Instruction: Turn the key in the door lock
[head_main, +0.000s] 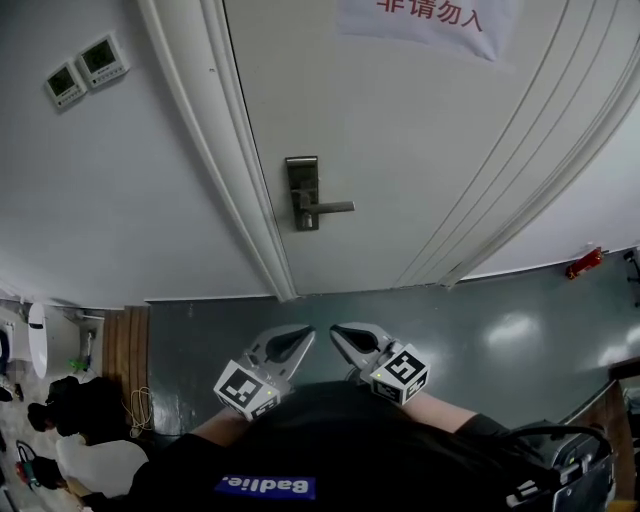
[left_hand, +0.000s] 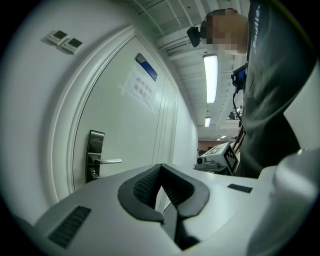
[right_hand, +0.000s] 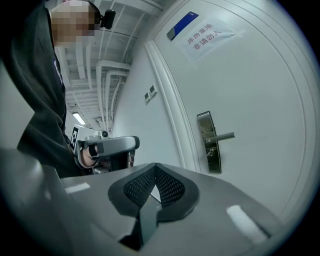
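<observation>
The white door (head_main: 400, 130) carries a dark metal lock plate (head_main: 302, 192) with a lever handle (head_main: 332, 208) that points right. Under the lever a small stub (left_hand: 93, 174) sticks out of the plate; I cannot tell whether it is the key. Both grippers hang low near the person's body, well back from the door. My left gripper (head_main: 305, 334) is shut with nothing between its pads (left_hand: 145, 185). My right gripper (head_main: 337, 330) is beside it, also shut and empty, its tips meeting (right_hand: 156, 167). The lock plate (right_hand: 210, 142) lies off to the right in the right gripper view.
Two small wall panels (head_main: 85, 68) sit left of the door frame (head_main: 230, 170). A paper sign (head_main: 430, 18) is taped high on the door. A red object (head_main: 585, 263) lies on the floor at the right. Bags and a white container (head_main: 75, 410) are at the lower left.
</observation>
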